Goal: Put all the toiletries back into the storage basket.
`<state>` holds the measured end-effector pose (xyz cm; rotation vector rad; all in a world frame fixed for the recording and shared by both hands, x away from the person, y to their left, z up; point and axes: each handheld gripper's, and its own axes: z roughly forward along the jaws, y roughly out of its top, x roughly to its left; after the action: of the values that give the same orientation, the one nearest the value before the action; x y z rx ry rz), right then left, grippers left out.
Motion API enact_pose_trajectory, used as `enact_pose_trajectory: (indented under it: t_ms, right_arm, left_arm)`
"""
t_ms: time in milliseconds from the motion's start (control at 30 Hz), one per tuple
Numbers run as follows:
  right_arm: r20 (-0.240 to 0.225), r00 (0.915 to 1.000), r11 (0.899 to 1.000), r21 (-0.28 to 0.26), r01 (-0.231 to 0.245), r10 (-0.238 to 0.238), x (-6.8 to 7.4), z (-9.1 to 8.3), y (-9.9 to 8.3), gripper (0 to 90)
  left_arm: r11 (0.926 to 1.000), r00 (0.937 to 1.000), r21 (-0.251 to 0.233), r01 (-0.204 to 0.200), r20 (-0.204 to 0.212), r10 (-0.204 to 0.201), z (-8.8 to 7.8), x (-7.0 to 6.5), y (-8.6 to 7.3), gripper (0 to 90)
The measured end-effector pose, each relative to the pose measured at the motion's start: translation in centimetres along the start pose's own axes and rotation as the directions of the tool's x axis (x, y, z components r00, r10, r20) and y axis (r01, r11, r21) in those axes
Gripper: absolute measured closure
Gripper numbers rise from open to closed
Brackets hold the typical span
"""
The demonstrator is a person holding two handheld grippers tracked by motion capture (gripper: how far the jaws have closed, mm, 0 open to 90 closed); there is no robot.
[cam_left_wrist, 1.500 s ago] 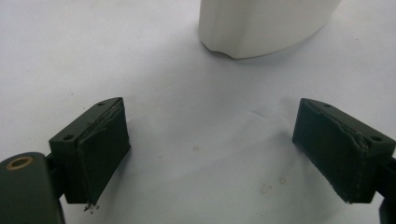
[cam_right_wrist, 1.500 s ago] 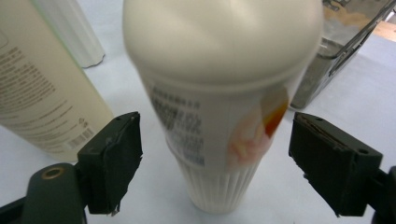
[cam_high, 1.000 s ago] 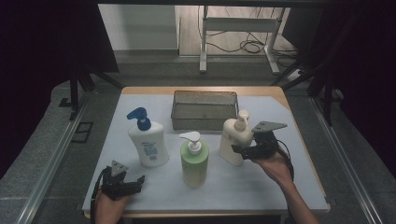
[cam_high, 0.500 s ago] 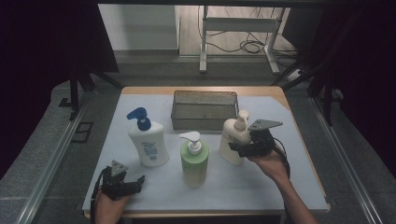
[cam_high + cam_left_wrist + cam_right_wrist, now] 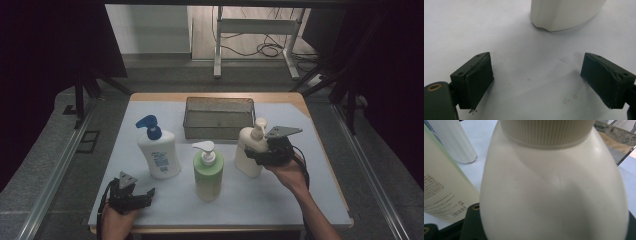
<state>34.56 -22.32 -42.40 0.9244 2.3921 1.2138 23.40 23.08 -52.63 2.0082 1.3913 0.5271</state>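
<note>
Cream plastic marks the pump bottle [image 5: 250, 150] at the right of the white table cover [image 5: 320, 200] in the high view, standing upright just in front of the wire mesh basket [image 5: 219, 117]. The right gripper [image 5: 260, 156] comes in level from the bottle's right and straddles its body, its jaws having just been closing around it; whether the pads press the sides yet I cannot tell. A green pump bottle [image 5: 208, 172] stands near on the left of it, and a white bottle with a blue pump [image 5: 157, 150] farther left. The left gripper [image 5: 135, 196] rests low at the front left edge, well apart from all three.

From the left gripper view, the left gripper [image 5: 536, 80] has its jaws spread wide over bare cover with nothing between them; the white bottle's base [image 5: 564, 13] stands ahead.

From the right gripper view, the cream bottle [image 5: 554, 195] sits close up between the jaws, its ribbed collar [image 5: 546, 132] above. The green bottle's label side [image 5: 441, 187] crowds the left, the white bottle [image 5: 454, 140] behind it, and the basket's corner [image 5: 616, 142] at the right.
</note>
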Motion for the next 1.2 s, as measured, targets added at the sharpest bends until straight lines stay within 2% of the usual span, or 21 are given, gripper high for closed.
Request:
enact_pose_trajectory:
  t_ms: [167, 300, 700, 1200]
  right_arm:
    - [0.011, 0.9999, 1.0, 0.007, 0.012, -0.012, 0.3, 0.0, 0.1, 38.2]
    - [0.012, 0.9999, 1.0, 0.001, 0.001, -0.001, 0.2, -0.2, 0.3, 38.4]
    - [0.015, 0.9998, 1.0, 0.005, 0.014, -0.014, 0.5, -0.8, 1.6, 38.7]
    - [-0.003, 0.9997, 0.999, -0.03, 0.026, -0.026, 0.9, -1.5, 4.5, 38.8]
  left_arm:
    - [1.0, 1.0, 0.0, 0.0, 0.0, 0.0, 0.0, 0.0, 0.0, 10.3]
    - [1.0, 1.0, 0.0, 0.0, 0.0, 0.0, 0.0, 0.0, 0.0, 10.3]
    - [1.0, 1.0, -0.001, 0.0, 0.0, 0.0, 0.0, 0.0, 0.0, 10.3]
    - [1.0, 1.0, -0.001, 0.001, 0.0, -0.001, 0.0, 0.0, 0.0, 10.3]
